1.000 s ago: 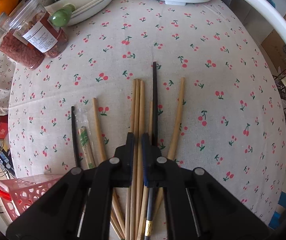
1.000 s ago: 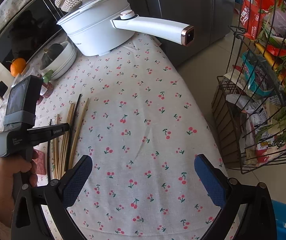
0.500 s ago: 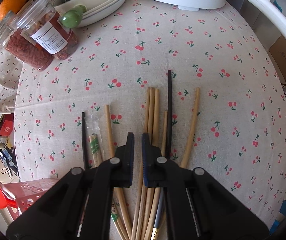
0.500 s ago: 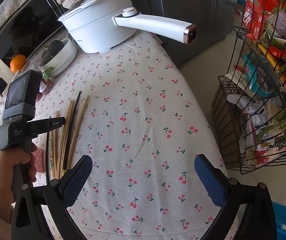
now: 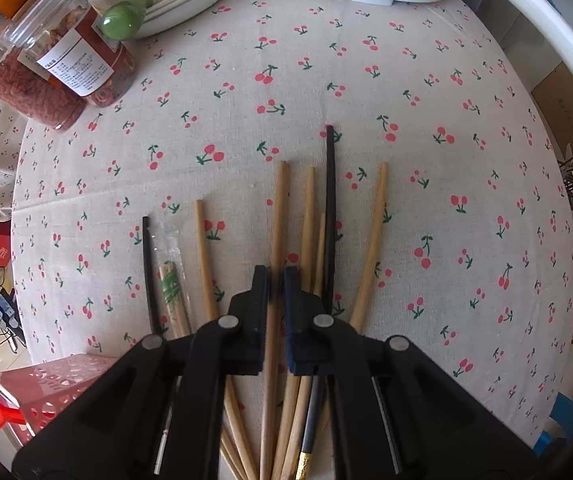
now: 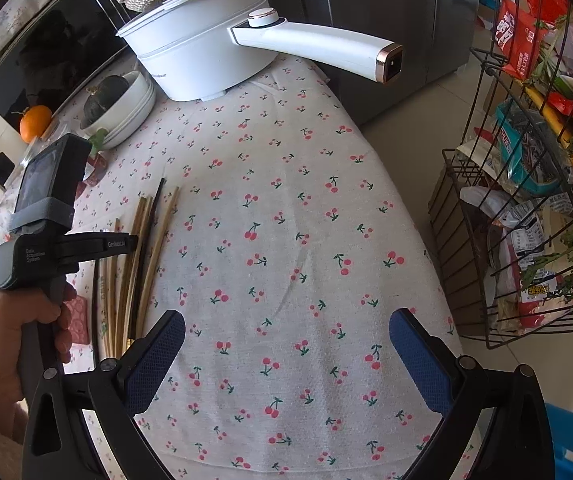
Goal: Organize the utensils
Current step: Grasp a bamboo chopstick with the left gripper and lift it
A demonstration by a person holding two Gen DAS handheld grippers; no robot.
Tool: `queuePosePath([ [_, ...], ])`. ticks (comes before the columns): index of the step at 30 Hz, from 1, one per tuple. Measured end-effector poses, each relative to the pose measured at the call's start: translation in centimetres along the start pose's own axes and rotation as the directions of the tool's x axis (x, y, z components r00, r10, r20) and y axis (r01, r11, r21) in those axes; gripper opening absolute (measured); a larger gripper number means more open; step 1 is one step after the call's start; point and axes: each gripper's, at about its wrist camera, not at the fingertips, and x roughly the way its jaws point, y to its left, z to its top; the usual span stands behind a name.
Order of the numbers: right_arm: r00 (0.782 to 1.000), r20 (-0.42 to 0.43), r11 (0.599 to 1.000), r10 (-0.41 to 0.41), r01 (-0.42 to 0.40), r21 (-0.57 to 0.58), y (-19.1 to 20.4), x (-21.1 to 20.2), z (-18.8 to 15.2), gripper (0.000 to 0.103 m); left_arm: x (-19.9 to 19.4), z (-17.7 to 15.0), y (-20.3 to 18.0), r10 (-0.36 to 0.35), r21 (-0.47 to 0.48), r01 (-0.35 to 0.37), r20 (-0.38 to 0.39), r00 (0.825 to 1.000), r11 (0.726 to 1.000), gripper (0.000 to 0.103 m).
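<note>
Left gripper (image 5: 276,276) pinched nearly closed on one bamboo chopstick (image 5: 279,216), lifted from the chopsticks pile (image 5: 318,240) on the counter (image 5: 426,208). Light, stiff, smooth, likely to pivot; grip mid-shaft. Right gripper (image 6: 286,344) wide, empty. Open cloth right; jars (image 5: 58,76) left, pink basket (image 5: 46,384) near edge.

The right tool (image 6: 286,344) hangs wide open over a cherry-print tabletop (image 6: 286,240); at left, a hand (image 6: 2,344) holds the left tool (image 6: 126,242) above bamboo chopsticks (image 6: 142,256).

Home kitchen: cooking pot (image 6: 202,52), fridge (image 6: 386,8)
</note>
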Motion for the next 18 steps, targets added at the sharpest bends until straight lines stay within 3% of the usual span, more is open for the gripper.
queuePosePath([
  [7, 1.0, -0.011, 1.0, 0.001, -0.001, 0.012, -0.4, 0.4, 0.0, 0.103, 0.5, 1.1, -1.0, 0.041, 0.022, -0.042, 0.02, 0.999, 0.999, 0.007],
  [12, 1.0, -0.011, 1.0, -0.005, 0.005, 0.018, -0.6, 0.3, -0.1, 0.103, -1.8, 0.1, -0.9, -0.047, 0.022, 0.045, 0.099, 0.994, 0.999, 0.006],
  [15, 1.0, -0.009, 1.0, -0.006, 0.006, 0.011, -0.3, 0.3, -0.1, 0.103, -5.0, -1.4, -0.9, -0.108, 0.053, 0.099, 0.183, 0.977, 0.994, 0.006],
  [18, 1.0, -0.015, 1.0, -0.005, 0.005, -0.001, 0.3, 0.4, -0.2, 0.103, -8.7, -3.8, -0.1, -0.186, 0.107, 0.163, 0.275, 0.943, 0.981, 0.006],
])
